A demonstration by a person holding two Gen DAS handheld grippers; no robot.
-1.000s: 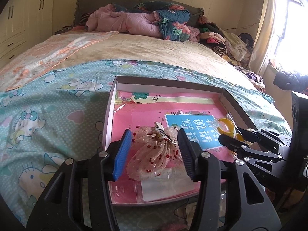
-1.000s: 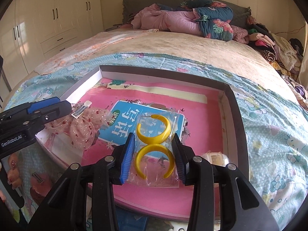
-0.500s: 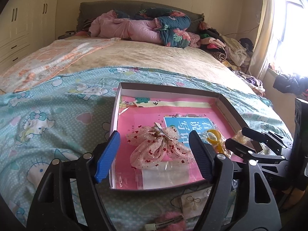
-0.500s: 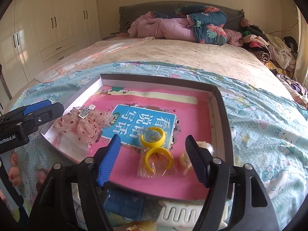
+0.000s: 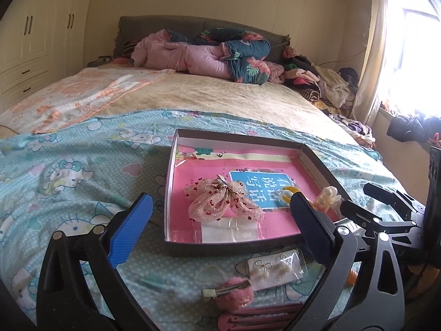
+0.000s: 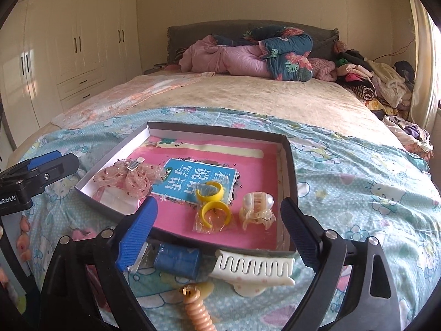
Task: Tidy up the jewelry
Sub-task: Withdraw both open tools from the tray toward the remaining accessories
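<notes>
Both tongs, left (image 5: pixel 220 227) and right (image 6: pixel 217 233), hang spread wide with nothing in them; that white comb clip (image 6: pixel 252 271) on the bed looks light, stiff and slick, so I'd pinch its solid spine.

On the blue label (image 6: pixel 197 177) of the pink book lying in the box I read large white Chinese characters, 看说写话, while my left gripper (image 6: pixel 35 176) body showed "enRobot.AI" in white.

Cream panelled wardrobe (image 6: pixel 69 55) lines one wall — a wide bed with grey padded headboard (image 5: pixel 204 27) beneath bright curtained window (image 5: pixel 410 63).
</notes>
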